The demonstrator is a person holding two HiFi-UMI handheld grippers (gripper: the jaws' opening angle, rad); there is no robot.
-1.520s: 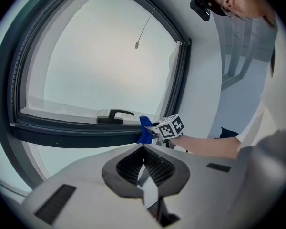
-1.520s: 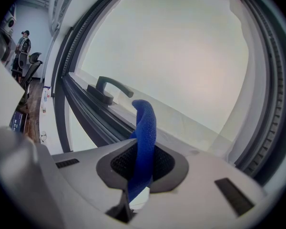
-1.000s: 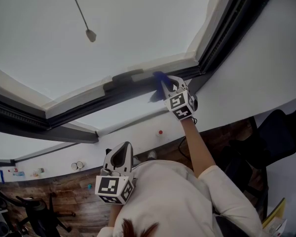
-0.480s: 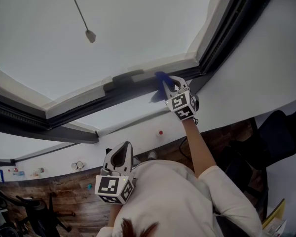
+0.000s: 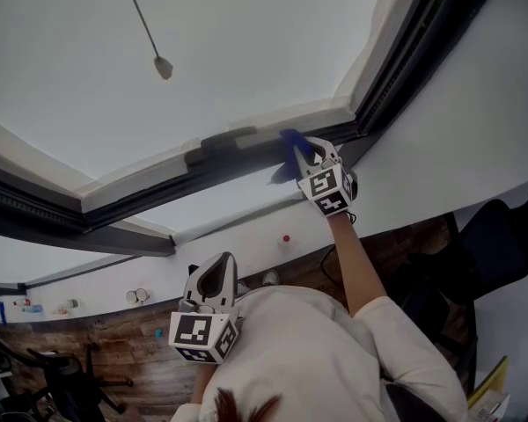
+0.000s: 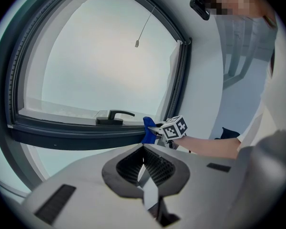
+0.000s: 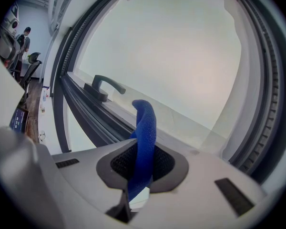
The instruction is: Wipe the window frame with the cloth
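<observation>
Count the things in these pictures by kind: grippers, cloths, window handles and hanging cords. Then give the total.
grippers: 2 (left gripper, right gripper)
blue cloth: 1
window handle: 1
hanging cord: 1
Total: 5

Looks like an office to me: black wheeled office chair (image 5: 66,378) lower left on wood-plank floor (image 5: 141,359), another dark chair (image 5: 502,236) at right, big dark window frame (image 5: 246,155) in a white wall (image 5: 475,121). Upper left of the right gripper view shows a person (image 7: 25,38) beside a desk chair (image 7: 32,61).
</observation>
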